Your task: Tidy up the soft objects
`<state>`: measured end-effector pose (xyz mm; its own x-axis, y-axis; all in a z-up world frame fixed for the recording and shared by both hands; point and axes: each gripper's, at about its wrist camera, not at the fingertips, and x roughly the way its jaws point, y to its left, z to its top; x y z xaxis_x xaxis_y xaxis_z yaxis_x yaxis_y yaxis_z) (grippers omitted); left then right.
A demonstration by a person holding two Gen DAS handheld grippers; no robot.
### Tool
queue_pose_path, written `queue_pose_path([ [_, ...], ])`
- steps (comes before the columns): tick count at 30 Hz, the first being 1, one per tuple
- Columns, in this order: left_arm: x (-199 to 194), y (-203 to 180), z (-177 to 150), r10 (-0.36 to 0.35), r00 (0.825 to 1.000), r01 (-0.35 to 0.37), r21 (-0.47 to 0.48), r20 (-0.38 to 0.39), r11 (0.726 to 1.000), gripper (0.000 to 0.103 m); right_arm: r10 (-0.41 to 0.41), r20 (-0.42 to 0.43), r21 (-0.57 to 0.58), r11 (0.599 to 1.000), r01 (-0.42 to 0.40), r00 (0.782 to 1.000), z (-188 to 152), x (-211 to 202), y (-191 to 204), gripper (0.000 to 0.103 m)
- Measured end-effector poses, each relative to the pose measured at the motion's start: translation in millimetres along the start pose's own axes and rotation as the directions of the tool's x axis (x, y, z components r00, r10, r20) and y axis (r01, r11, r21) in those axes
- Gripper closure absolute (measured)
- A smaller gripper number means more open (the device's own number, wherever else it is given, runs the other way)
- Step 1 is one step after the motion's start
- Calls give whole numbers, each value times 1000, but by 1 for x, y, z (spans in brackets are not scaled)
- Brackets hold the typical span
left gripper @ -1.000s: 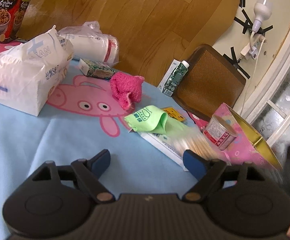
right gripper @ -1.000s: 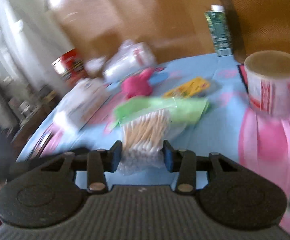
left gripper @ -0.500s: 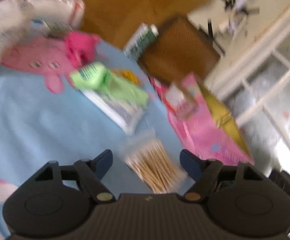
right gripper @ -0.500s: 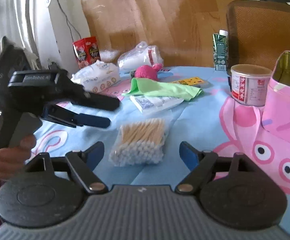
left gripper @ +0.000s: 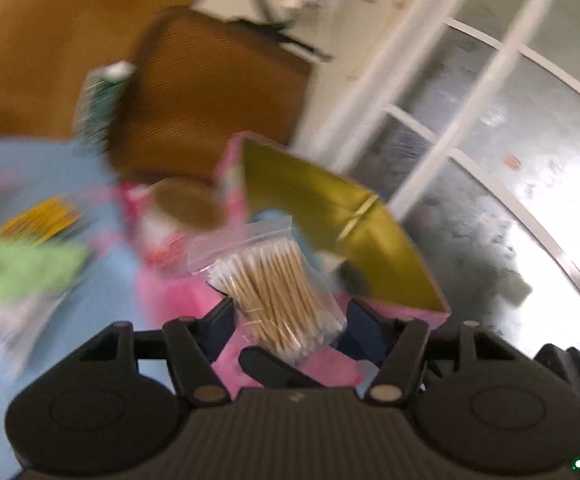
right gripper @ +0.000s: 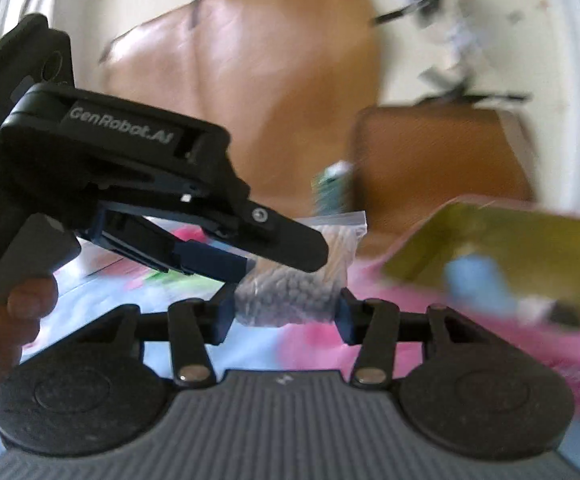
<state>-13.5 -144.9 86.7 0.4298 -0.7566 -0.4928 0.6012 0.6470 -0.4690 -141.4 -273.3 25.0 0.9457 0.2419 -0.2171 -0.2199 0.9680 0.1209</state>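
Clear plastic, left wrist view: the clear plastic zip bag of wooden cotton swabs (left gripper: 275, 280) sits lifted off the table between the two blue-padded fingers of the left gripper (left gripper: 290, 318), its sealed strip pointing up and away from the camera.
Left gripper state: its jaws have just been closing, they stand partly closed, and the bag is between them; the left pad seems to touch the bag, but blur leaves it unclear whether the right pad presses on it.
Other tool in this view: a black finger (left gripper: 273, 364) crosses under the near end of the bag.
Landmark: the pink tin box with a gold inside (left gripper: 342, 216) stands open just beyond the bag, and the bag hangs in front of its near wall.
Left of the tin: a round paper-lidded tub (left gripper: 181, 208), then a crumpled green cloth (left gripper: 25, 268) on the light blue tablecloth (left gripper: 109, 280), all blurred.
Behind the tin: a brown woven chair back (left gripper: 209, 92).

Right wrist view, bag: the same bag (right gripper: 290, 292) fills the gap between the pads of the right gripper (right gripper: 285, 312), left of the tin (right gripper: 502, 240).
Right gripper state: its jaws have just been closing and both pads press the swab ends of the bag.
Left gripper here: the black tool (right gripper: 241, 254) reaches in from the left, its fingers one above the other, around the bag's upper part.
Hand: a person's hand (right gripper: 5, 320) holds that tool's grip, well left of the tin.
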Motion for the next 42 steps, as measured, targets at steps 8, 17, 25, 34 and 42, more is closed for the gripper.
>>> queue_pose_path([
  [8, 90, -59, 13, -73, 995, 77, 73, -62, 994, 42, -214, 25, 113, 971, 210, 976, 5, -18, -80, 50],
  [17, 75, -51, 2, -43, 998, 46, 87, -37, 995, 33, -405, -4, 231, 889, 395, 914, -10, -23, -122, 24],
  [25, -17, -9, -18, 30, 993, -42, 99, 116, 994, 26, -357, 111, 147, 929, 340, 927, 2, -24, -78, 24],
  [34, -103, 79, -61, 273, 939, -264, -73, 208, 962, 25, -157, 154, 38, 988, 153, 976, 6, -3, -5, 24],
  [42, -128, 140, -80, 439, 876, -392, -238, 199, 889, 25, 12, -5, -23, 1000, -12, 1000, -7, 34, 50, 24],
])
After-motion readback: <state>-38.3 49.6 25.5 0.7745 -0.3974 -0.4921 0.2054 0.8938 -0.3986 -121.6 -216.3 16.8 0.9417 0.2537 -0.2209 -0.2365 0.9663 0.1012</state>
